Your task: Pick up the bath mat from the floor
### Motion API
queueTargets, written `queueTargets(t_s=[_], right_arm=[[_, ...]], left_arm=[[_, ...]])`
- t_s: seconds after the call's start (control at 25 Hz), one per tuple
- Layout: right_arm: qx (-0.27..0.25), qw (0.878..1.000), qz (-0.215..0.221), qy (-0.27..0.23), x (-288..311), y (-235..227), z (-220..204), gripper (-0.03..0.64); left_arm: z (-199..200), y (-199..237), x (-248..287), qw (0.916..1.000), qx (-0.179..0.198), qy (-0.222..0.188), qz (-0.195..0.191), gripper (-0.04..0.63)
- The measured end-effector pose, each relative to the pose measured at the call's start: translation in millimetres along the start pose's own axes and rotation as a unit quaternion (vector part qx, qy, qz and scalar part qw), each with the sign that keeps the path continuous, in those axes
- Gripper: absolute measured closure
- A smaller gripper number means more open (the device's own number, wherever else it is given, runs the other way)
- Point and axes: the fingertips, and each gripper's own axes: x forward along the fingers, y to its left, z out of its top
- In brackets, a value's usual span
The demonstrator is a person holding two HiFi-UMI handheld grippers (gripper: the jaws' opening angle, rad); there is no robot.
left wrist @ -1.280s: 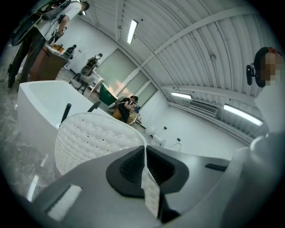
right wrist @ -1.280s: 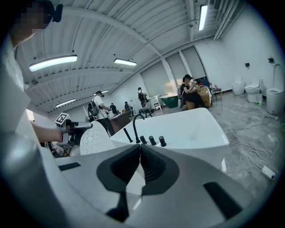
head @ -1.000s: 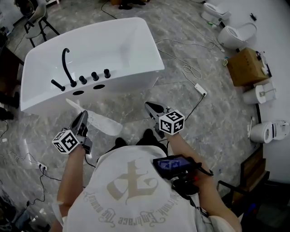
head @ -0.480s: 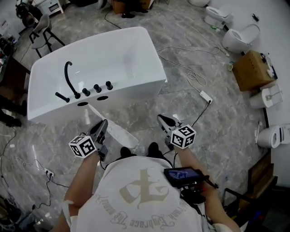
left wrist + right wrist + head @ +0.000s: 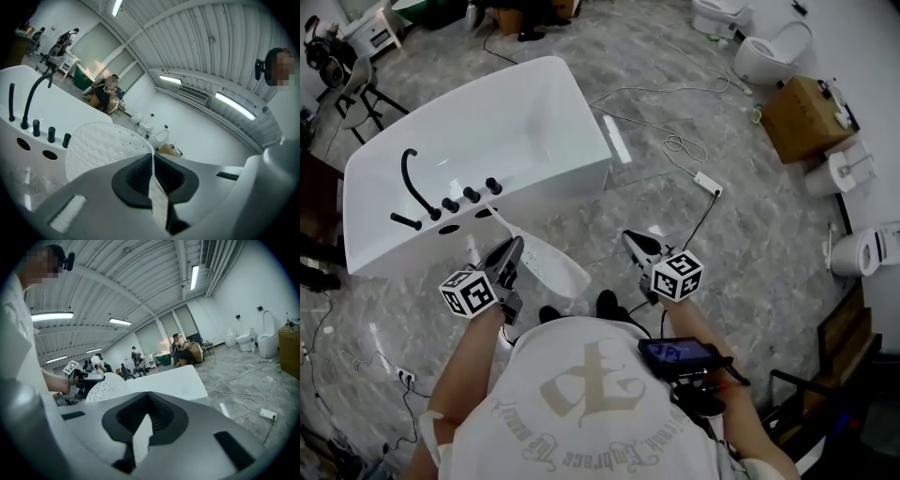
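Note:
The bath mat is a white oval sheet with a dimpled surface, held off the floor beside the bathtub. My left gripper is shut on the mat's near edge. In the left gripper view the mat fans out ahead of the left gripper, with a strip of it pinched between the black pads. My right gripper is to the right of the mat, apart from it, with its tips together and nothing held. The right gripper view shows the right gripper and, at left, the mat.
The tub carries a black faucet and knobs on its near rim. A power strip with a loose cable lies on the marble floor to the right. A cardboard box and toilets stand at the far right, and a chair at the far left.
Both grippers have travelled along the tub's side, and the mat has gone with the left one. The mat now points more toward the right gripper. Neither grip has changed.

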Motion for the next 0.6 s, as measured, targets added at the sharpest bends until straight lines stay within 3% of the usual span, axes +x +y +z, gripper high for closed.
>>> queueTargets(t_s=[0.36,0.6], right_arm=[[0.0,1.0,0.014,-0.017,-15.6,-27.0,22.8,0.611],[0.012,1.0,0.023,-0.016,-24.5,-43.6,13.9,0.611]], left_arm=[[-5.0,-34.1,44.0,0.9997,0.015,0.017,-0.006,0.581],[-24.3,-43.6,64.8,0.9994,0.012,0.032,0.002,0.581]])
